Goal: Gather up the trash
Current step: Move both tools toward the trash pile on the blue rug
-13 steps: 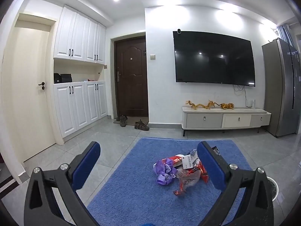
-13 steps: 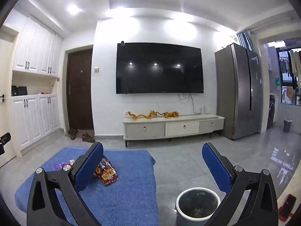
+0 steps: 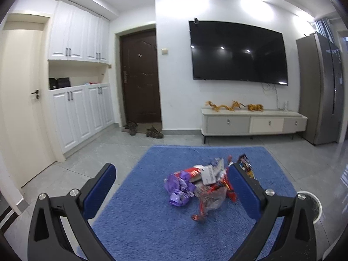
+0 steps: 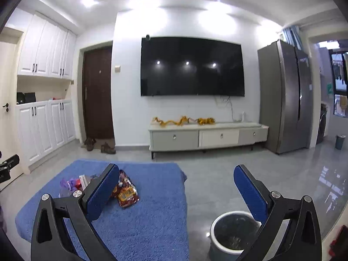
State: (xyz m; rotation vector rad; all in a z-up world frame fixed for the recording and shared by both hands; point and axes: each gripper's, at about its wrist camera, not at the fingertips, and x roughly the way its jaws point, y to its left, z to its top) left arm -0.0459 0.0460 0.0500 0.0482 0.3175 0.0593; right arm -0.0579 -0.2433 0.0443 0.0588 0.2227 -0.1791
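A pile of trash lies on a blue rug (image 3: pixel 152 228): a crumpled purple wrapper (image 3: pixel 179 188), a clear and red plastic wrapper (image 3: pixel 209 200), a white slip (image 3: pixel 208 175) and a dark snack bag (image 3: pixel 245 166). My left gripper (image 3: pixel 171 182) is open and empty above the rug, in front of the pile. In the right wrist view a red snack bag (image 4: pixel 126 193) and the purple wrapper (image 4: pixel 69 183) show beside my left finger. My right gripper (image 4: pixel 176 184) is open and empty. A round bin (image 4: pixel 232 235) with a white rim and dark liner stands on the floor below its right finger.
Grey tiled floor surrounds the rug (image 4: pixel 141 217). A low TV cabinet (image 3: pixel 252 122) stands under a wall TV (image 3: pixel 238 53). A steel fridge (image 4: pixel 287 108) is on the right, white cupboards (image 3: pixel 76 113) and a brown door (image 3: pixel 140 78) on the left, shoes (image 3: pixel 152 131) by it.
My left gripper has moved closer to the trash pile, which now looks larger and sits between its fingers. My right gripper has barely moved.
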